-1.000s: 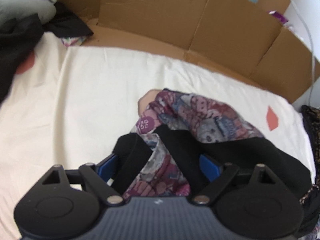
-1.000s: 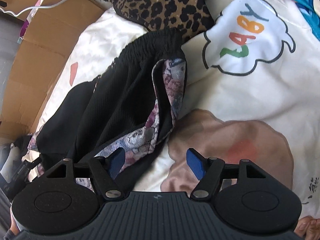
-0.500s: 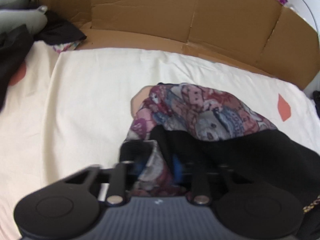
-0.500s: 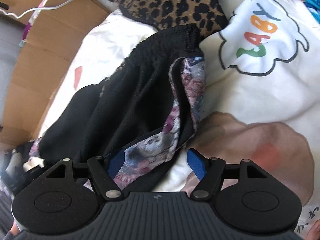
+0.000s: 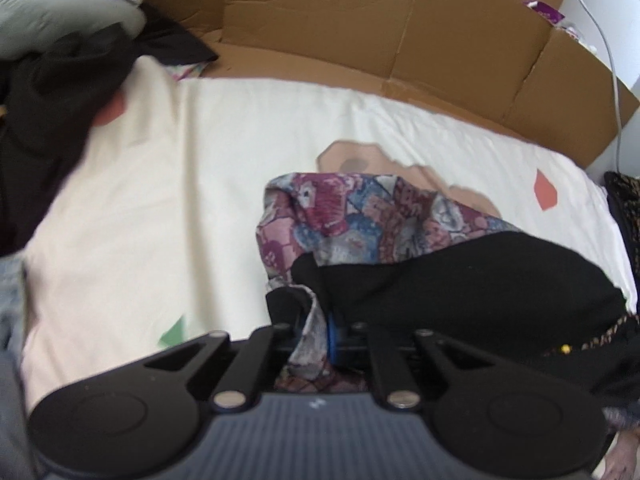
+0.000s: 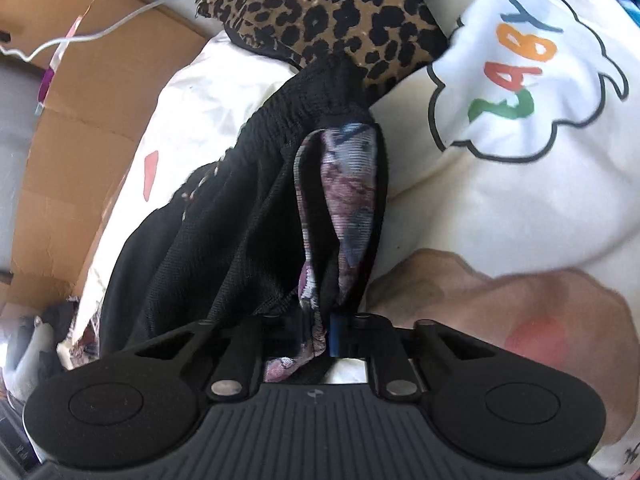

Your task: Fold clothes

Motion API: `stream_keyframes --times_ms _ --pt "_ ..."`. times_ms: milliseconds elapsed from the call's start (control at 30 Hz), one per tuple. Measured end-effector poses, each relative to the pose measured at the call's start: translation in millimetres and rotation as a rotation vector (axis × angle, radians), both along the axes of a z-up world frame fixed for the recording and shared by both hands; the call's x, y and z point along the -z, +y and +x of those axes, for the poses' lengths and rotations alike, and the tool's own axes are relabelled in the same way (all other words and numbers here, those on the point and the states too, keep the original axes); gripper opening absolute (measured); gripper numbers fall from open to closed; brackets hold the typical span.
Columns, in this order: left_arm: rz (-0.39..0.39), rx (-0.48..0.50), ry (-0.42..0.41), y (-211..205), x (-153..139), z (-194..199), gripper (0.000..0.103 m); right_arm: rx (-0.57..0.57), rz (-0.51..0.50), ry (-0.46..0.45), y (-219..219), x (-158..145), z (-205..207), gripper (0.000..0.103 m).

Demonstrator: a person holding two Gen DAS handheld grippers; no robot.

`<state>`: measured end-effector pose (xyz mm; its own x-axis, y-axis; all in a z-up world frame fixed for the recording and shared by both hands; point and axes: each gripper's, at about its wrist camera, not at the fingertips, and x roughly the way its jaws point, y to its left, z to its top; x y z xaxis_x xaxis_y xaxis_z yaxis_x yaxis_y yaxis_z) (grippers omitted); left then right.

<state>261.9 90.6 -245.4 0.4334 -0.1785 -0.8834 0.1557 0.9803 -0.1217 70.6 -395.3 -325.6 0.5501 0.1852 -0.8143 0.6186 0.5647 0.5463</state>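
Both ends pinched: left hand-held gripper (image 5: 316, 334) closed on garment (image 5: 420, 264) hem, right hand-held gripper (image 6: 320, 334) closed on its other edge; long axis spans them across the bed (image 5: 240, 152), waistband touching leopard pillow (image 6: 340, 12).

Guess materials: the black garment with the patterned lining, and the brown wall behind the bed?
Black garment with patchwork-print lining: looks like a matte ribbed knit outside, with a gathered elastic band; the lining seems a thinner printed woven, fibre unclear. Brown wall panels: corrugated cardboard, matte, judging by the creases, flap seams and raw edges.
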Motion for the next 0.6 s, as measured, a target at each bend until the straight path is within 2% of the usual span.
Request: stream_keyframes --times_ms 200,300,467,600 --pt "0.017 -0.051 0.017 25.8 -8.6 -31.4 0.007 -0.063 -0.045 0.003 2.7 -21.1 0.9 0.007" --pt "-0.004 -0.106 0.039 43.0 -14.8 -47.8 0.007 -0.1 -0.066 0.012 4.5 -31.1 1.0 0.007" --pt "0.025 -0.133 0.046 67.1 -22.3 -83.4 0.007 -0.214 -0.087 0.033 14.7 -42.7 3.3 0.007" --pt "0.024 -0.182 0.05 90.5 -30.1 -112.0 0.007 -0.255 -0.098 0.038 22.9 -49.9 -2.8 0.007"
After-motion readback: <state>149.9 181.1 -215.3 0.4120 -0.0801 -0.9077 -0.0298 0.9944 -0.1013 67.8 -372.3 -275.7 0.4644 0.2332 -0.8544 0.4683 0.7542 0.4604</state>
